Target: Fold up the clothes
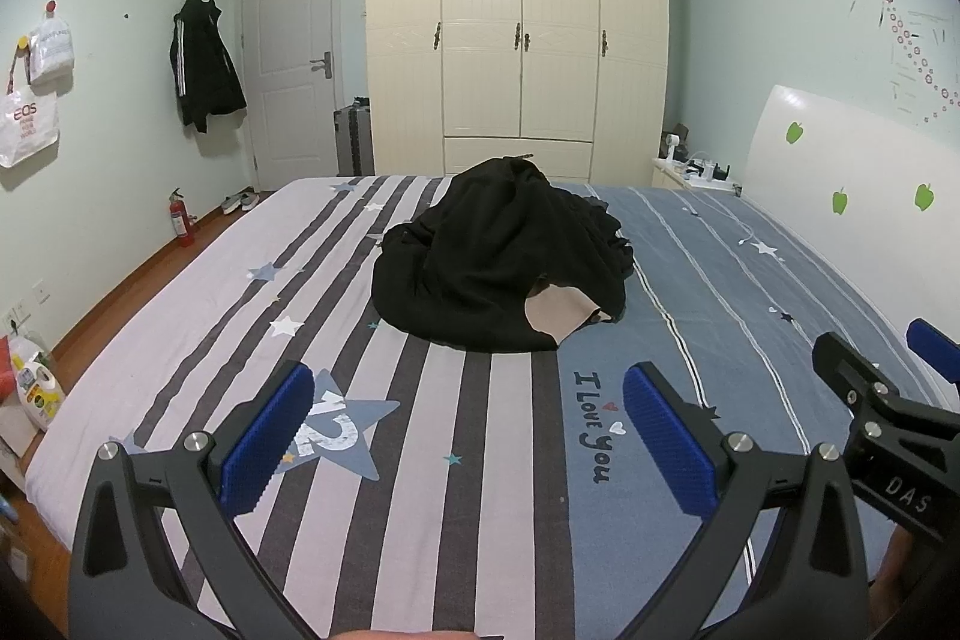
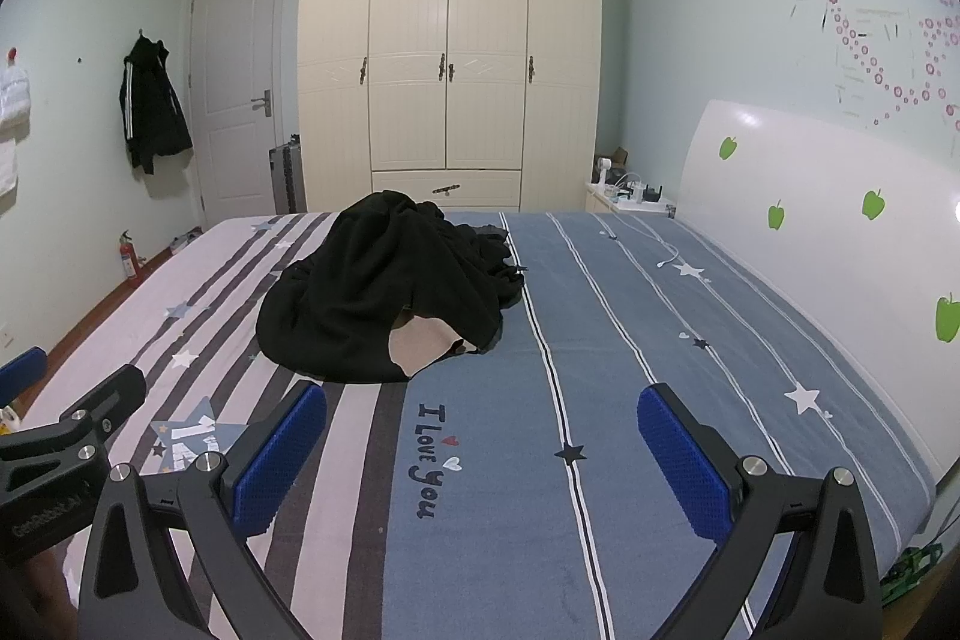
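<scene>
1 black garment (image 1: pixel 504 256), 2 open hand-held grippers (image 1: pixel 468 436).

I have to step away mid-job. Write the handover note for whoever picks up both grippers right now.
Left gripper: open, empty, above the striped bedsheet.
Right gripper: open, empty, beside the left one, over the bed's near edge.
Black garment: crumpled in a heap mid-bed, a pale inner patch showing at its near side, beyond both grippers and untouched.
Done: nothing folded yet.
Left: reach the heap, spread it flat, fold it.
</scene>
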Demonstrator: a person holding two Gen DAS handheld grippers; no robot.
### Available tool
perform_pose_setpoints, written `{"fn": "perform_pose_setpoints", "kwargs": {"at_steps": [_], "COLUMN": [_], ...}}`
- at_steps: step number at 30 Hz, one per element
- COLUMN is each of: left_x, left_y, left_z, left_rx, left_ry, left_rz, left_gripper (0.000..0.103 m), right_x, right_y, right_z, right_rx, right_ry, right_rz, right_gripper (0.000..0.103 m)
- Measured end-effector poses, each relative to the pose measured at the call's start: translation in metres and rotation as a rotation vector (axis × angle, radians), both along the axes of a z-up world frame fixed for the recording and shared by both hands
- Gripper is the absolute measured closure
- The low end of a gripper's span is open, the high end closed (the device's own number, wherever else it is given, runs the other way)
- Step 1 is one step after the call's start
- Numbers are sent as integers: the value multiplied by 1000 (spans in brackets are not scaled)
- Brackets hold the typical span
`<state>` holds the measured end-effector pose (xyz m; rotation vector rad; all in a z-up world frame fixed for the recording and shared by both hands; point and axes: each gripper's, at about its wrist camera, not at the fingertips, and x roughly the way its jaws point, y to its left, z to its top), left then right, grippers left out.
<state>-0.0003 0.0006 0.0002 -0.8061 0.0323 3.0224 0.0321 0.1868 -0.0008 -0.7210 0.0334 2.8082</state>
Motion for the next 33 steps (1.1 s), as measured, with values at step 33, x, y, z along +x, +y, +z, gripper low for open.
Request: {"fn": "perform_pose_setpoints", "kwargs": {"at_steps": [33], "left_x": [1], "left_y": [0], "left_z": [5], "left_rx": [27], "left_ry": [13], "left_rz": [-31], "left_gripper": [1], "right_x": [2], "right_y": [0], "right_z": [-1], "right_rx": [-2], "right_ry": [9], "right_rz": [1], "right_gripper": [0]}}
